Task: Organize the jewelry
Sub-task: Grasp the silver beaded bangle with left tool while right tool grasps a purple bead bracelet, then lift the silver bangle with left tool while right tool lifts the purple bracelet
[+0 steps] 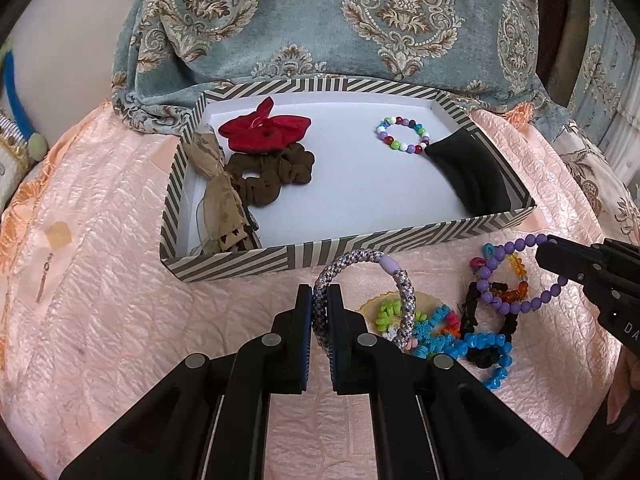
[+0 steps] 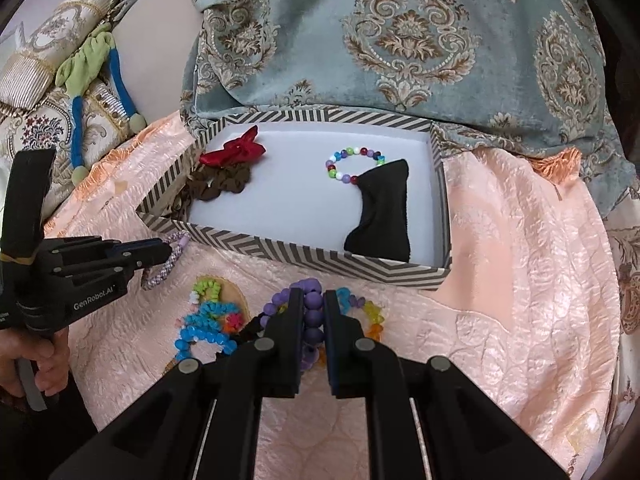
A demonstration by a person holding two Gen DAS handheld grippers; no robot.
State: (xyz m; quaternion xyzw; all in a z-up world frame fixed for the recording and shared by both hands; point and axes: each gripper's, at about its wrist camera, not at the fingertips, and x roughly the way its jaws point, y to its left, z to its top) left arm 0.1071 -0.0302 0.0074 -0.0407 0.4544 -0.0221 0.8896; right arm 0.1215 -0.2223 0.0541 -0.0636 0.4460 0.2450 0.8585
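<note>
My left gripper (image 1: 320, 300) is shut on a braided grey-lilac bracelet (image 1: 360, 260) and holds it upright just in front of the striped box (image 1: 248, 260); it also shows in the right wrist view (image 2: 170, 254). My right gripper (image 2: 313, 304) is shut on a purple bead bracelet (image 2: 314, 312), lifted over the pile; the bracelet also shows in the left wrist view (image 1: 516, 308). The box holds a red scrunchie (image 1: 264, 130), a brown scrunchie (image 1: 272, 176), a multicoloured bead bracelet (image 1: 404, 136), a black pouch (image 1: 468, 168) and a beige bow clip (image 1: 220, 208).
A pile of loose bands lies on the pink quilt (image 1: 100, 280): blue bead bracelet (image 1: 488, 352), black scrunchie (image 1: 480, 308), amber beads (image 1: 516, 288), green and turquoise coils (image 1: 424, 328). A patterned blue cushion (image 1: 340, 20) rises behind the box. A blue-green toy (image 2: 92, 76) lies far left.
</note>
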